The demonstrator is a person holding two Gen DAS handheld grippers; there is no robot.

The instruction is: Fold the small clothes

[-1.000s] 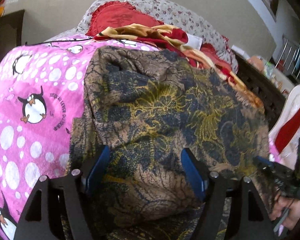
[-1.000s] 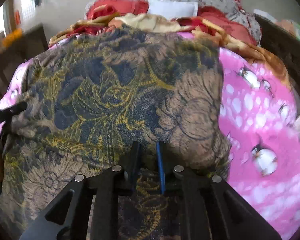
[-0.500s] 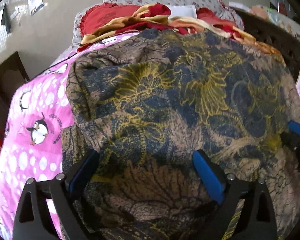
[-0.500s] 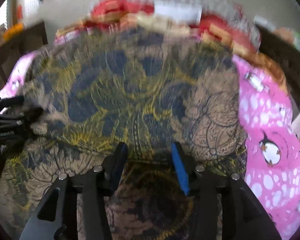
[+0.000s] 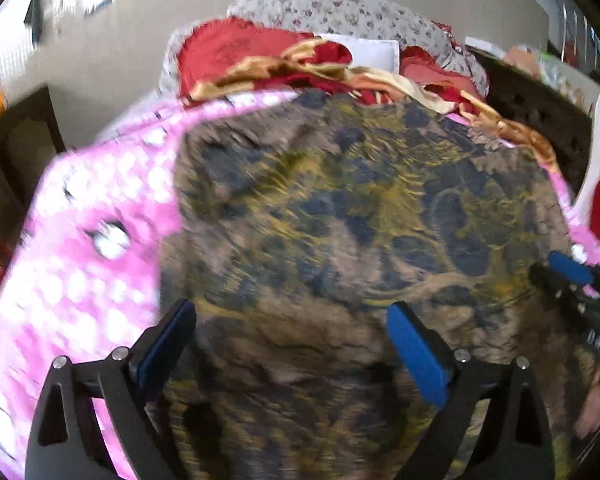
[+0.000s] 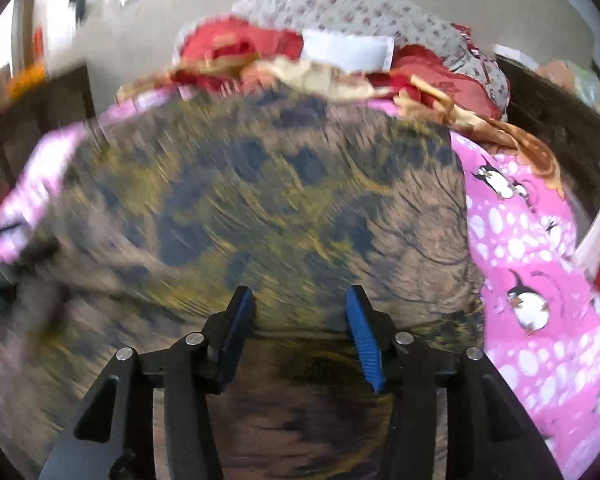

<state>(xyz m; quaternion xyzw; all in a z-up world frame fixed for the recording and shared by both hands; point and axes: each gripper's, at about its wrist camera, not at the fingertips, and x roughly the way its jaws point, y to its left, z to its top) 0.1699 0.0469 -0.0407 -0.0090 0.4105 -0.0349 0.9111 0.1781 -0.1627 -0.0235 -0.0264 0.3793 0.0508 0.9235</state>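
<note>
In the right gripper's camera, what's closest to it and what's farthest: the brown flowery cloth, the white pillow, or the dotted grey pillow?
From the right gripper:
1. Brown flowery cloth, right under its fingers.
2. White pillow, behind the cloth, in the pile.
3. Dotted grey pillow, at the very back, by the wall.

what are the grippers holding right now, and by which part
Nothing. The left gripper and the right gripper both stand open over the brown patterned cloth on the pink penguin blanket; no pad pinches any fabric.
</note>
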